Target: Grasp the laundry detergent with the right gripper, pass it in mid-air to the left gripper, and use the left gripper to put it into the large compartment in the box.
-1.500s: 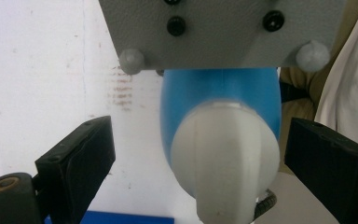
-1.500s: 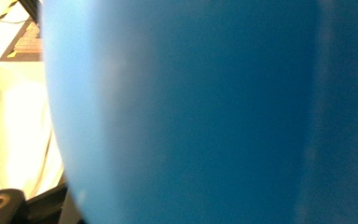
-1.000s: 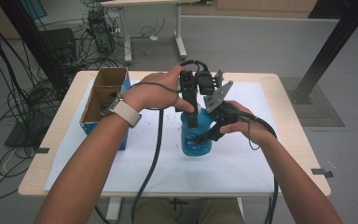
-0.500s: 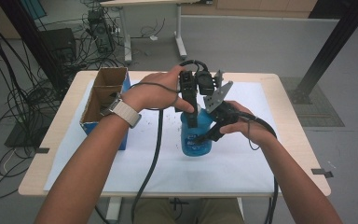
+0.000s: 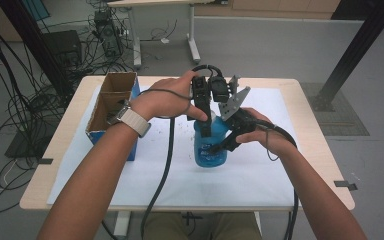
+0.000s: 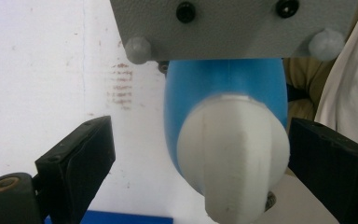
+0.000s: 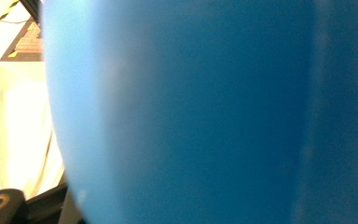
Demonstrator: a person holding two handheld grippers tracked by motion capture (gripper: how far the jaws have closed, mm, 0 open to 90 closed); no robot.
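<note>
Fingers (image 6: 77,161) of your left gripper (image 5: 203,111) stand apart on either side of the white cap (image 6: 233,156), not yet pressing it. Your right gripper (image 5: 228,142) is clamped on the blue bottle (image 5: 211,145), whose wall crowds its camera. That bottle stands upright at the middle of the high view, on the white sheet (image 5: 260,172) over the tabletop (image 5: 312,135). Expect smooth, slippery plastic that may flex if squeezed hard, so keep your grip low on the body and take the cap across its flat sides. At upper left sits a cardboard box (image 5: 111,102).
</note>
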